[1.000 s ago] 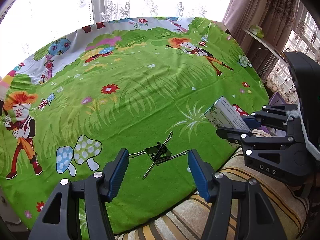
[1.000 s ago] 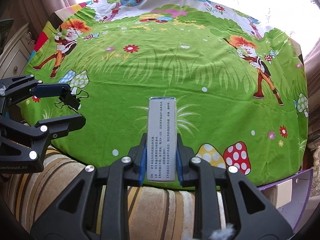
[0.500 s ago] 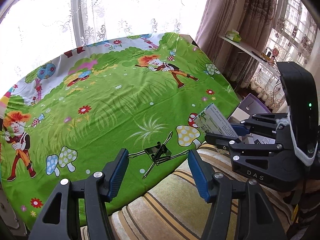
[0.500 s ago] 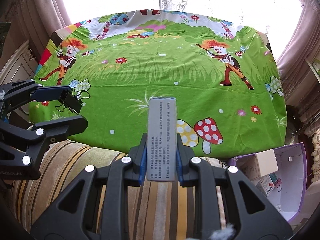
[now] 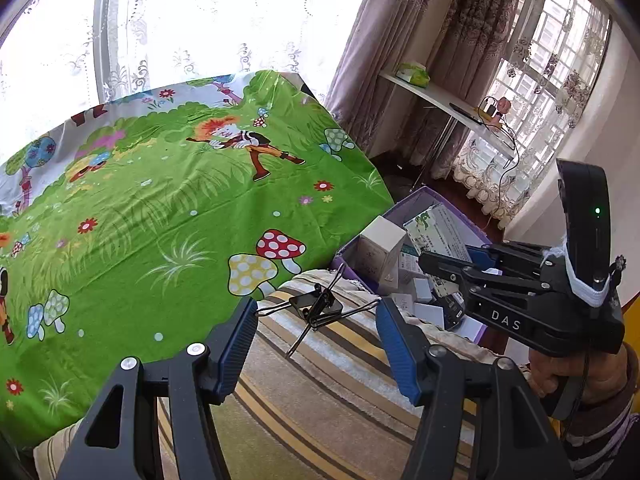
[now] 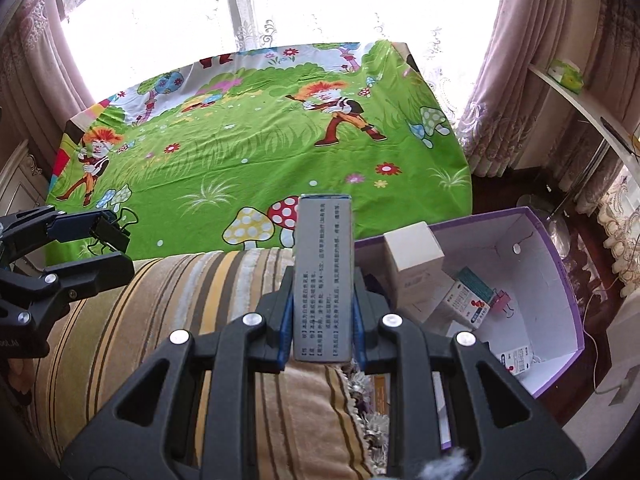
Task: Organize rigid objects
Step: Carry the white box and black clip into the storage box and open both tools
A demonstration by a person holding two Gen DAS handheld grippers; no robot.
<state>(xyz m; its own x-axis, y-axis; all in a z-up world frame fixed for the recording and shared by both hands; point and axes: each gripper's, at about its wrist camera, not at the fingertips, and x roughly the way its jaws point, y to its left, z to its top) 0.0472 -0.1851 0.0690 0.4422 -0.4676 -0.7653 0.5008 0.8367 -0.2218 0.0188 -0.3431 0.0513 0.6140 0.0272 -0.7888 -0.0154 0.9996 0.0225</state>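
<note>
Right claw (image 6: 323, 320): clamped on a grey printed carton (image 6: 323, 276), upright over a striped cushion (image 6: 180, 320). Left claw (image 5: 316, 320): half-spread, gripping a black binder clip (image 5: 316, 306) by its wire handles. Beyond: purple box (image 6: 560, 280) of small cartons beside the green cartoon cloth (image 6: 260, 152).

My pads (image 5: 396, 350) are blue. I hold a black clip (image 5: 316, 308) and a grey box (image 6: 323, 276). The cloth (image 5: 160, 208) is green with spotty mushrooms. The bin (image 6: 560, 280) is purple.
</note>
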